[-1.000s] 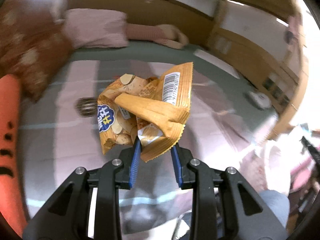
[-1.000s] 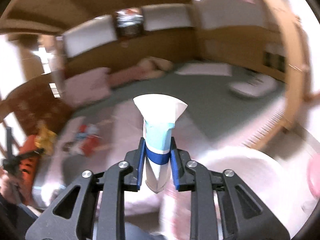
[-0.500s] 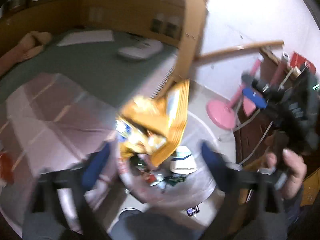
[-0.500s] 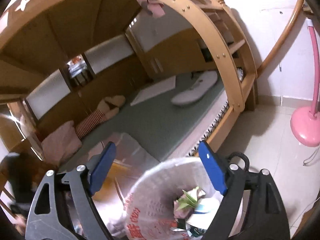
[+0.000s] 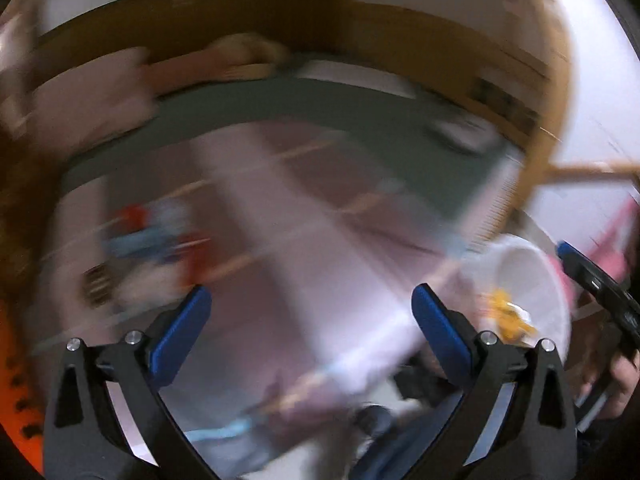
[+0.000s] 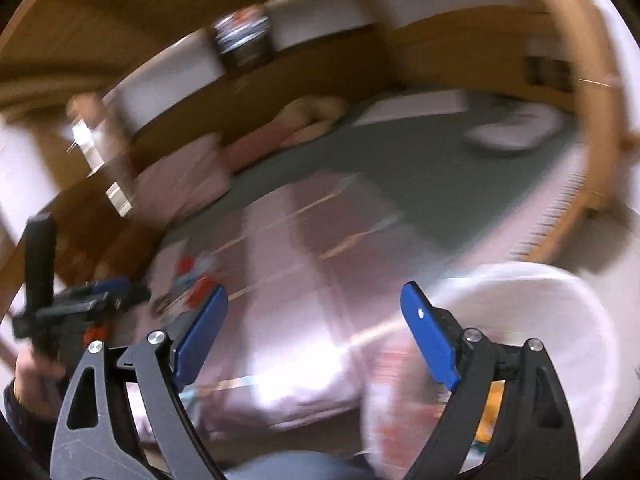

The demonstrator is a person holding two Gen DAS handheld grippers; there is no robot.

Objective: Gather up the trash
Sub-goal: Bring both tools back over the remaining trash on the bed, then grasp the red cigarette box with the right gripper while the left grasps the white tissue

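Observation:
Both views are motion-blurred. My left gripper [image 5: 312, 320] is open and empty over the pink blanket [image 5: 304, 248]. The white trash bag [image 5: 532, 280] is at its right, with the orange snack bag [image 5: 504, 316] inside. Red and blue wrappers [image 5: 156, 236] lie on the blanket to the left. My right gripper [image 6: 314, 328] is open and empty, with the trash bag [image 6: 560, 320] at lower right. The wrappers [image 6: 196, 280] show at left beside the left gripper [image 6: 84, 300] in the right wrist view.
The bed has a green sheet [image 6: 400, 160], a pink pillow [image 6: 184, 184] and a plush toy [image 6: 308, 116] by the wooden headboard. A white pad [image 6: 516, 132] lies at the far right. A wooden bed frame post [image 5: 548, 120] stands by the trash bag.
Both grippers opened and dropped their loads: the orange snack bag and the white-blue packet went into the trash bag. Both have swung back toward the bed.

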